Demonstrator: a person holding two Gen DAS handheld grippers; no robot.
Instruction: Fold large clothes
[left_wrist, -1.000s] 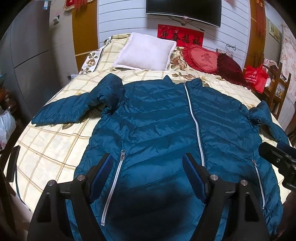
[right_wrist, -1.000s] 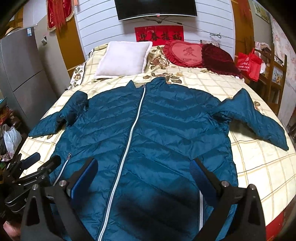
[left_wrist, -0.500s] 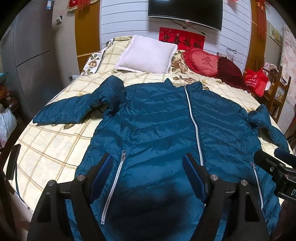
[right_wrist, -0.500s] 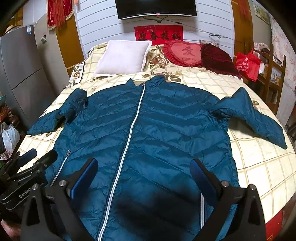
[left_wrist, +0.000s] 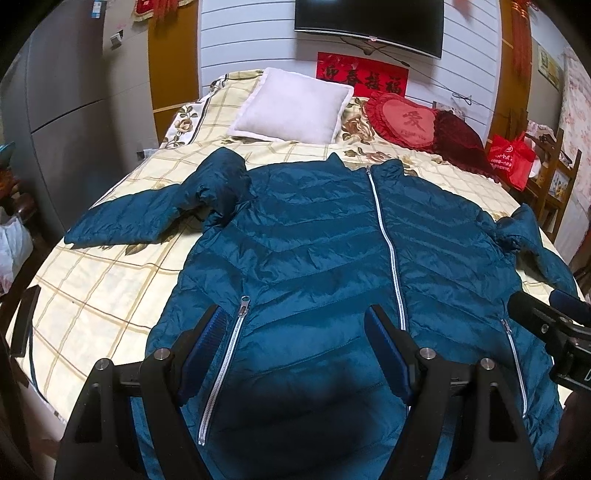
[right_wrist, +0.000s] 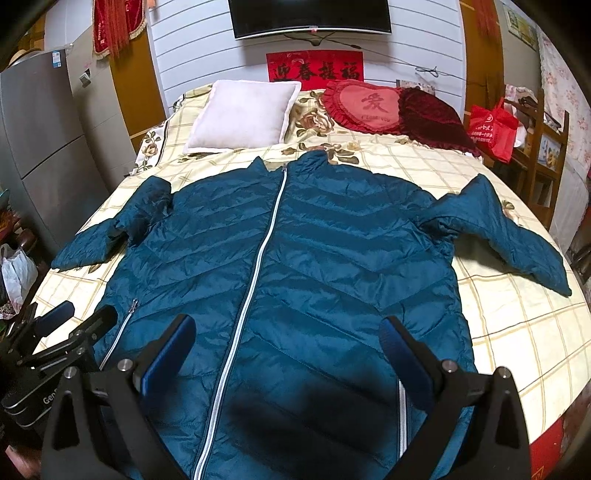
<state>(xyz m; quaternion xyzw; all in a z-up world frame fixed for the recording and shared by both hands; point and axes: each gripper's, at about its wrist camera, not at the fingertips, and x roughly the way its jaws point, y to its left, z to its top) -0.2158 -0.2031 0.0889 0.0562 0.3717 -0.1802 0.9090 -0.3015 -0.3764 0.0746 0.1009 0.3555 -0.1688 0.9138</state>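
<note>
The teal quilted jacket (right_wrist: 295, 258) lies flat, front up, on the bed (right_wrist: 517, 332), zipped shut, with both sleeves spread outward. Its shell is glossy, stitched in chevron channels, with a silver centre zipper (right_wrist: 258, 266). The left tool (left_wrist: 295, 343) and right tool (right_wrist: 288, 347) hover above the hem, each spread wide and holding nothing. The bedcover is cream plaid. A white pillow (right_wrist: 243, 114) and a red heart cushion (right_wrist: 365, 105) rest at the head.
</note>
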